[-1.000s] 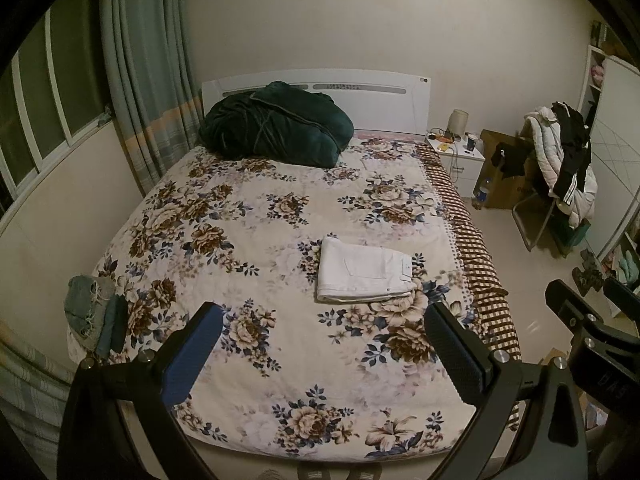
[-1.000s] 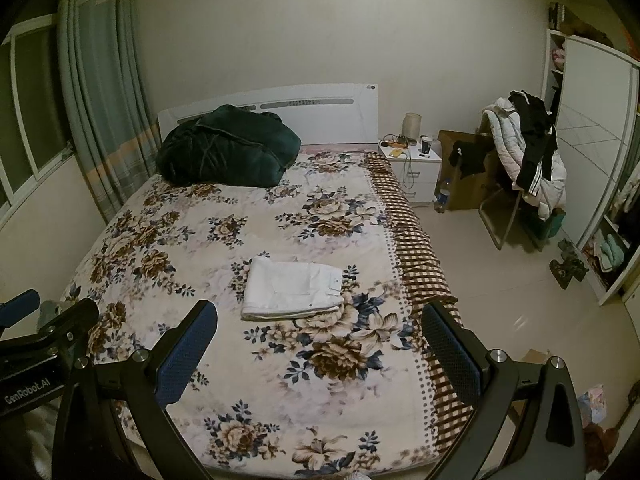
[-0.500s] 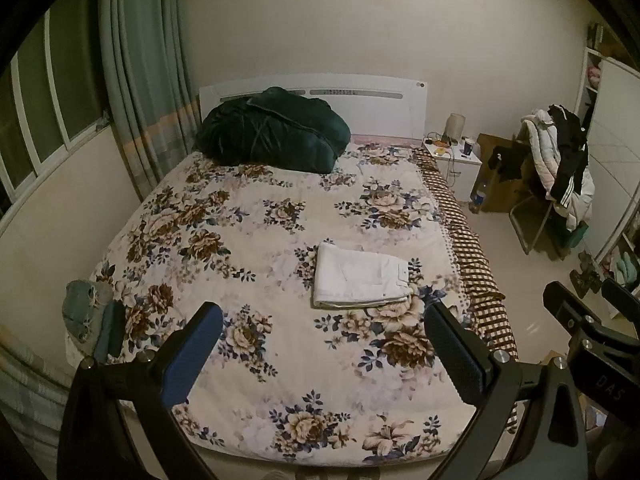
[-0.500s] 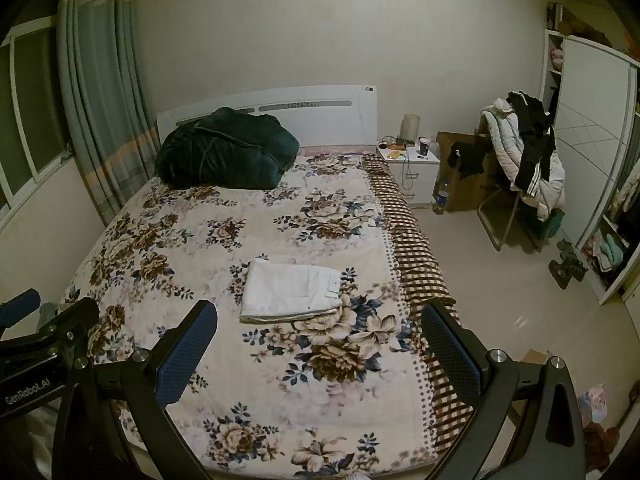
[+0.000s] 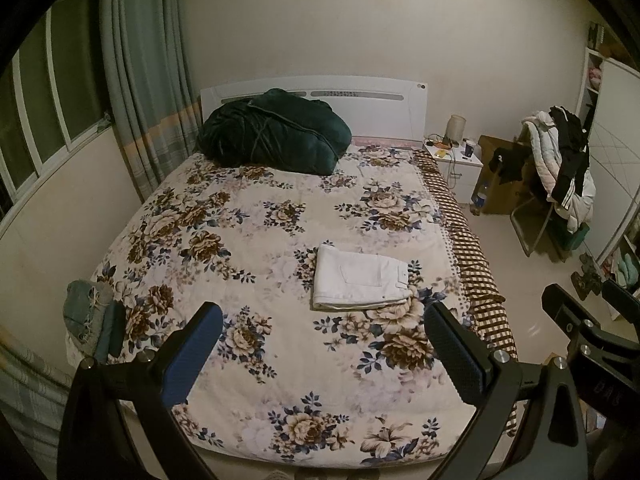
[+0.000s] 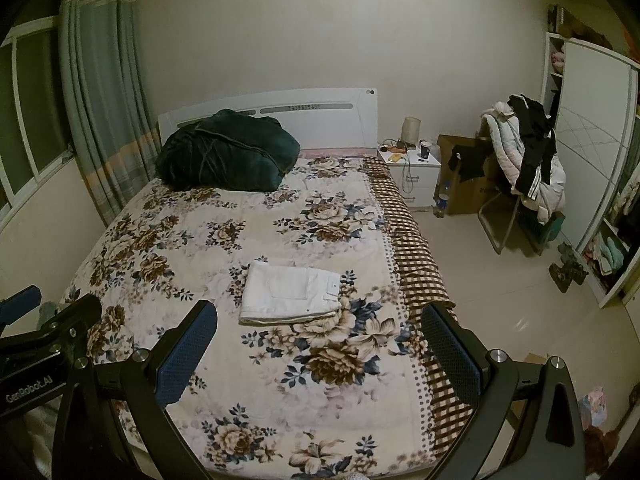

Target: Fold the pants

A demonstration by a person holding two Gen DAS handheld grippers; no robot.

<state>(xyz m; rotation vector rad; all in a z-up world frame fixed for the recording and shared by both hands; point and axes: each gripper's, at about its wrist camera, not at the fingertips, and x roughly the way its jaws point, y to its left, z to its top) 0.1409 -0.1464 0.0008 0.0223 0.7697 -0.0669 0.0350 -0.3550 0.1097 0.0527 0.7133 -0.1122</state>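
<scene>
White pants, folded into a flat rectangular stack of cotton/denim-type cloth (image 5: 360, 278), lie on the floral-print bedspread (image 5: 248, 240) toward the right side of the bed, near the brown checkered edge strip (image 5: 468, 248), and well apart from both tools. Left gripper (image 5: 322, 354) has its jaws spread wide with nothing between the blue pads; right gripper (image 6: 318, 350) is likewise released and empty, and both hang above the foot of the bed, short of the stack. Handling guess: light, soft and floppy, with some stiffness at the waistband and the seamed pocket area; the layers can slide on each other, so a pinch on one layer would likely peel the stack open. Not fragile and not slippery on the quilted cover. If it must be moved or refolded, best hold looks like both short ends, or the thick folded edge on the near side, pinching all layers together; the single open corner at right is the weak spot. Fold looks done, judging by the neat rectangle. Versus the earlier frames: the pants have kept the same shape and spot on the bed, while both cameras have pulled back and risen a little, so more of the bed's foot edge and the floor now show and the stack sits slightly further up the view. Jaws were spread the same way then. Dark green bundled quilt (image 5: 276, 136) at the headboard is unchanged, as is the small pile of blue-grey cloth (image 5: 90, 312) at the left bed edge.
</scene>
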